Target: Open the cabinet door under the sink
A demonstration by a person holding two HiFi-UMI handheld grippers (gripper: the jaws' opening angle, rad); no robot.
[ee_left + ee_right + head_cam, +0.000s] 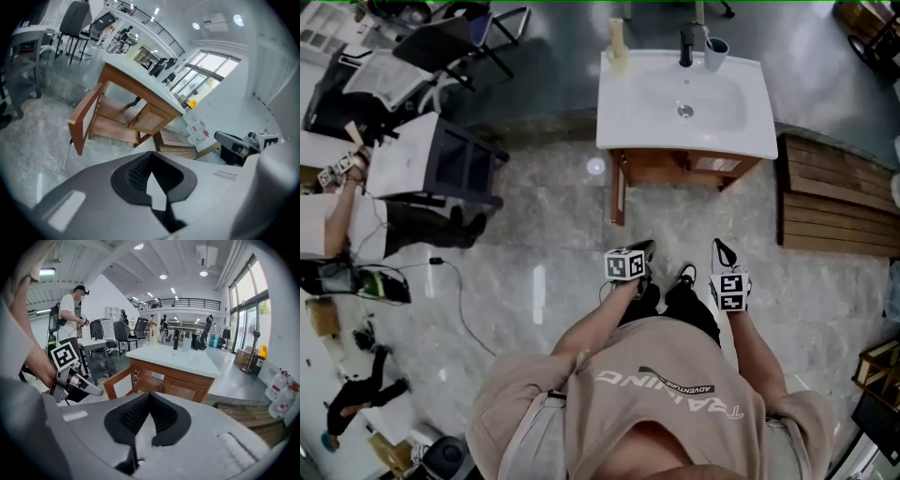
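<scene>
A white sink (pixel 684 103) sits on a wooden cabinet (pixel 675 167) ahead of me. The cabinet's left door (pixel 619 192) stands swung out toward me, also seen as the left door (pixel 84 123) and the left door (pixel 121 380). The right door (pixel 185 391) lies flush with the cabinet front. My left gripper (pixel 644 255) hangs in the air well short of the cabinet, shut and empty, as the left gripper (pixel 151 155) shows. Beside it my right gripper (pixel 722 251) is held at like height, and the right gripper (pixel 149 395) has its pads together with nothing between them.
A wooden slat platform (pixel 836 202) lies right of the cabinet. A white desk (pixel 408 155) and black chairs (pixel 450 42) stand at the left, with a person (pixel 342 220) nearby. A cable (pixel 461 305) trails on the marble floor. A cup (pixel 715 52) and faucet (pixel 686 45) are on the sink.
</scene>
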